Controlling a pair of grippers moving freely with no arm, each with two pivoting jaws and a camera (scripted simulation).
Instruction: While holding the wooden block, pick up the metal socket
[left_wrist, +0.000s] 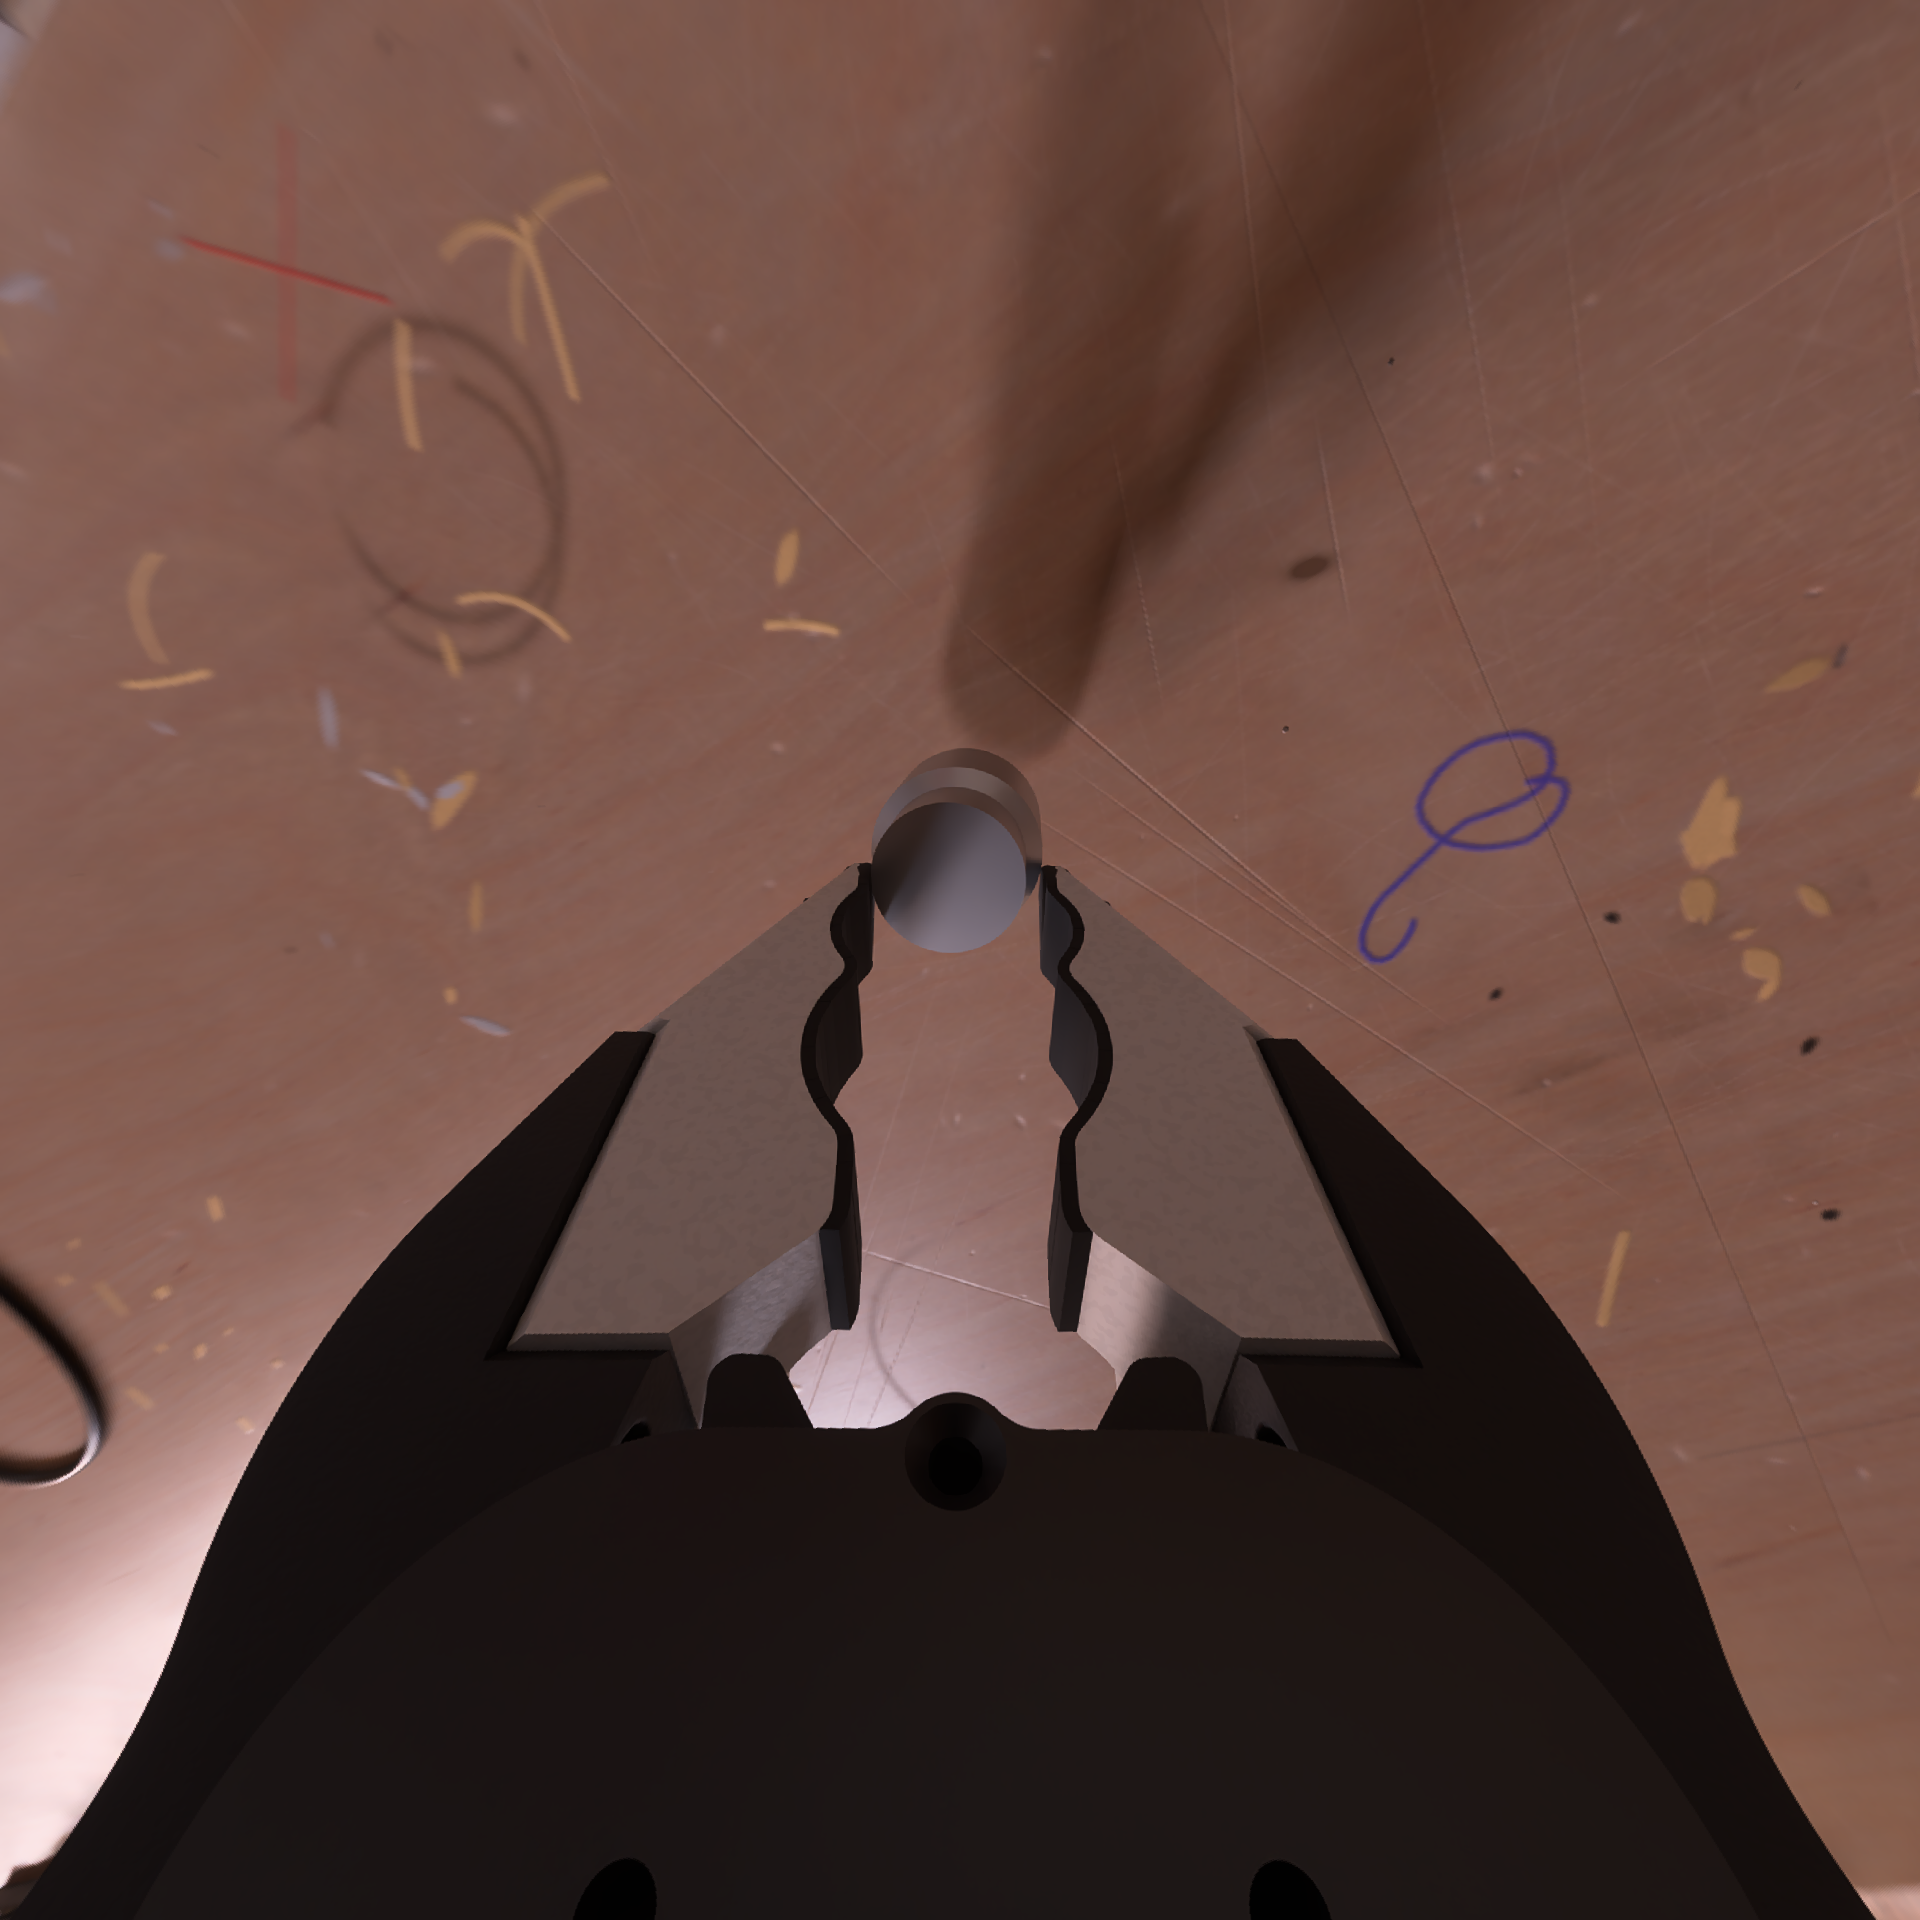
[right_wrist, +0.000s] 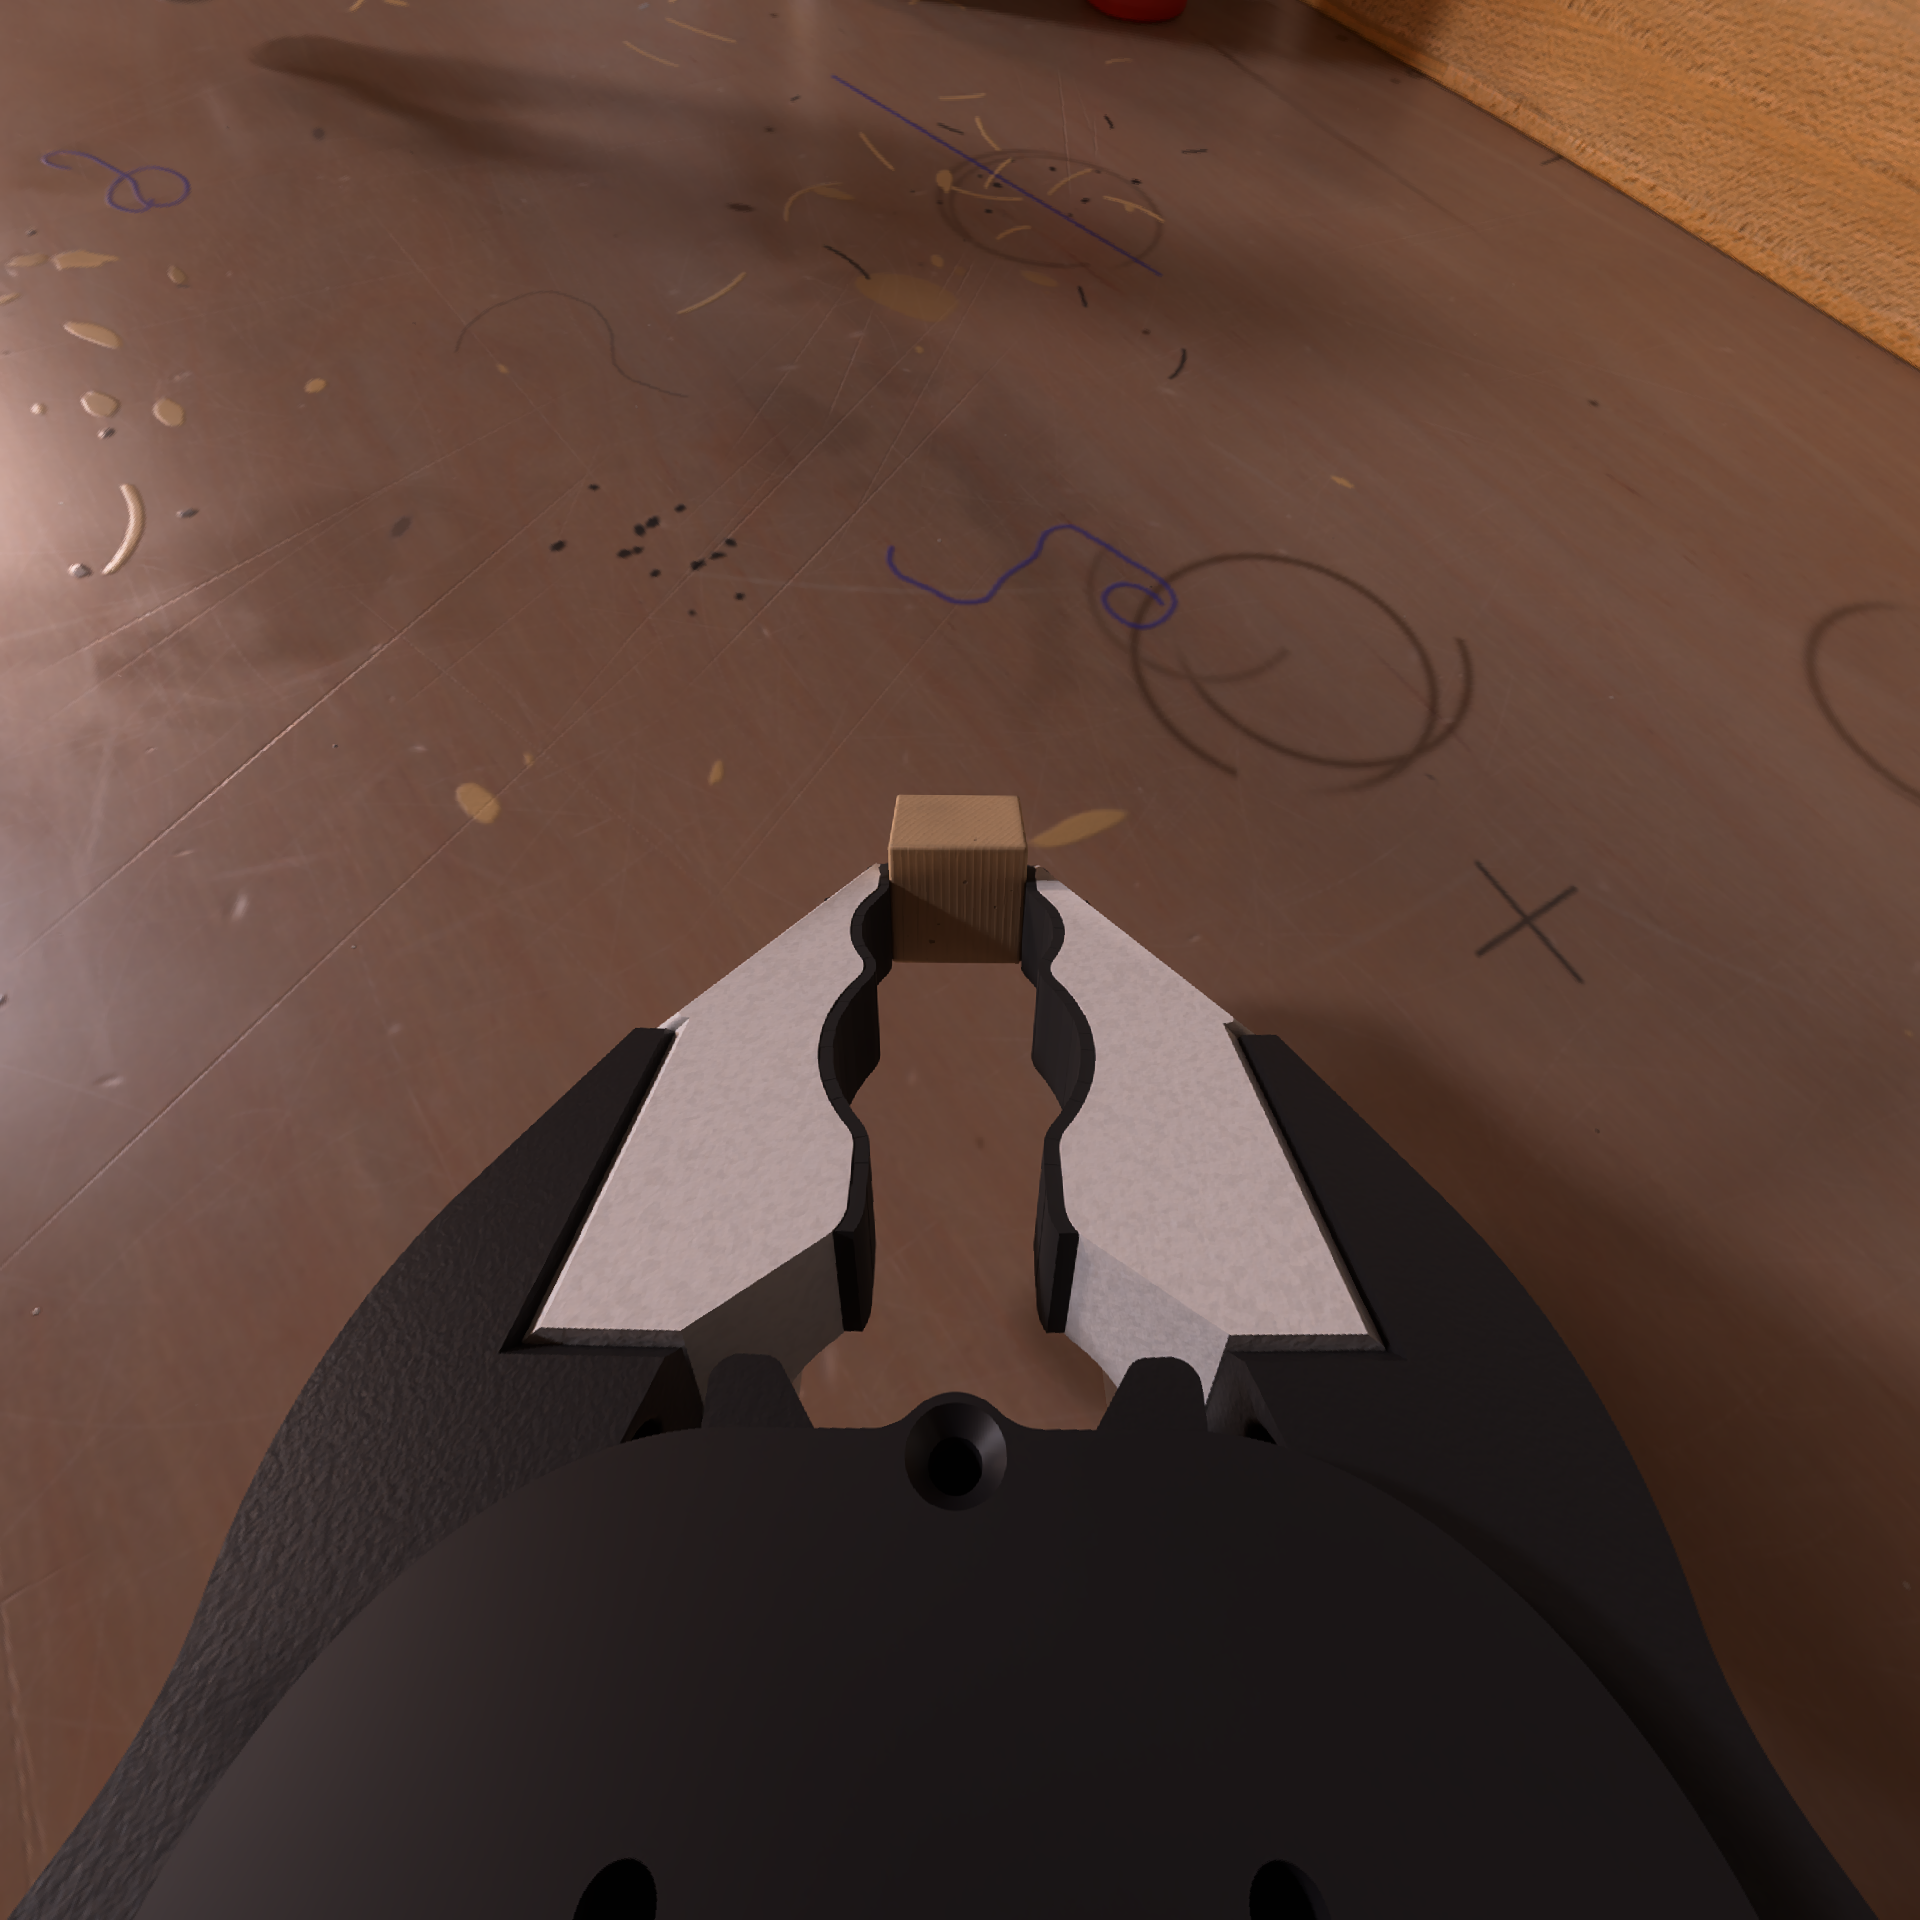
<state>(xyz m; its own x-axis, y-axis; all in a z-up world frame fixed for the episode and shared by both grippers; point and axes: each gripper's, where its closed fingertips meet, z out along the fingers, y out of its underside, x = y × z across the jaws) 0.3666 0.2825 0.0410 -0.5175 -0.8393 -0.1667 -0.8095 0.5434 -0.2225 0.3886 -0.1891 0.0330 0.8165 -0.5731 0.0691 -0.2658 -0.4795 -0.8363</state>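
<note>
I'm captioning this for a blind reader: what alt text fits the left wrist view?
The left gripper pinches a metal socket, a short grey cylinder, between its fingertips. Below lies a scratched brown tabletop with paint flecks, pen scribbles and the gripper's blurred shadow.

Left gripper: pointing steeply down, fingers narrowed to a small gap, both tips pressed on opposite sides of the metal socket, which sits right at the fingertips and pokes out past them. Scalloped inner pads further back are clear, nothing between them.

Right gripper: tilted shallower, looking forward and down. Fingers at a similar narrow gap, tips clamped on both side faces of the wooden block, which protrudes beyond the tips.
</note>
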